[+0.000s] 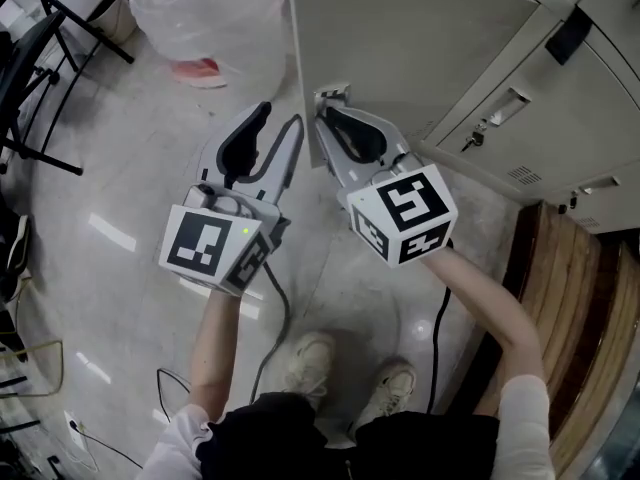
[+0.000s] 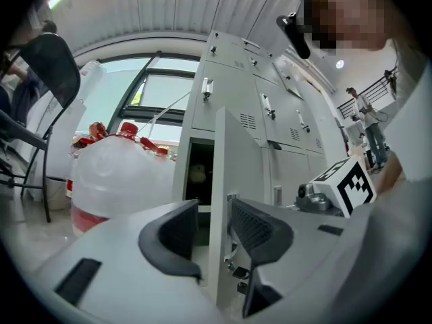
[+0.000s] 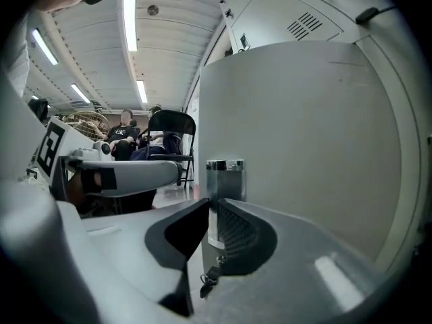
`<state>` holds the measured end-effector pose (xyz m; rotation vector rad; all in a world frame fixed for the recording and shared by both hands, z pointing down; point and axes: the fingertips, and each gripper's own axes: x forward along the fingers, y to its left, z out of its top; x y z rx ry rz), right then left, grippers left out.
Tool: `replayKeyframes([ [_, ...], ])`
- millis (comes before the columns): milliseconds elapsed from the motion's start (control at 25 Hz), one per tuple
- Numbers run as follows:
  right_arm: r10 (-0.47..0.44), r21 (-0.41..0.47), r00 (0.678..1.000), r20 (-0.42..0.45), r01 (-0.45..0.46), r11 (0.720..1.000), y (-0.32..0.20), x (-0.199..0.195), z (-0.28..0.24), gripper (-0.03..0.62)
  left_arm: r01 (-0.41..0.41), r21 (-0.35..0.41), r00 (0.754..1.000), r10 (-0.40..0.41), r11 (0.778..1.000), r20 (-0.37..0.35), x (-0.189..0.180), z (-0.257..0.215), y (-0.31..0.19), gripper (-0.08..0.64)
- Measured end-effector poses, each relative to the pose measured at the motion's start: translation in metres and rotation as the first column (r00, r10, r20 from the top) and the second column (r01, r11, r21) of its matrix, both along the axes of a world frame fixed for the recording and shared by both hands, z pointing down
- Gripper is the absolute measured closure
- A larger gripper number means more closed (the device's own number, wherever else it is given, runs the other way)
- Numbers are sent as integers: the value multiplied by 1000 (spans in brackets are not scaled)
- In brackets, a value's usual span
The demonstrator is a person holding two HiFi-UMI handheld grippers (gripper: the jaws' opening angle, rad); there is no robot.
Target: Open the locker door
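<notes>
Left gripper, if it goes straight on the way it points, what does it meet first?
Probably the edge of the open locker door, which stands between the open jaws of the left gripper; the compartment lies behind, though depth is unclear.

right gripper [image 3: 210, 209] clamped on locker door [image 3: 304, 147] edge, chair [image 3: 172, 121] behind

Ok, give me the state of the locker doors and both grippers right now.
locker door: open, swung out toward the person.
neighbouring locker door: shut, key in its lock.
right gripper: jaws closed on the open door's edge by the latch.
left gripper: jaws apart, gripping nothing.
</notes>
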<state>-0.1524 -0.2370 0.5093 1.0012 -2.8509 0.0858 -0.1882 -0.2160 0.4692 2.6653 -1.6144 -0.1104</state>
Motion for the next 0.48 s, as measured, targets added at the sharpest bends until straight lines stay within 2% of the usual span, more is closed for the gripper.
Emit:
replayKeyframes([
  [160, -34, -9, 999, -7, 34, 999, 21, 11, 0, 555, -75, 9, 997, 75, 997, 32, 20, 3, 10, 419],
  [360, -52, -17, 999, 5, 53, 998, 45, 30, 0, 555, -123, 10, 991, 124, 992, -56, 38, -1, 22, 419],
  [480, -56, -13, 998, 11, 56, 998, 55, 40, -2, 557, -176, 9, 984, 176, 984, -40, 52, 2, 34, 419],
])
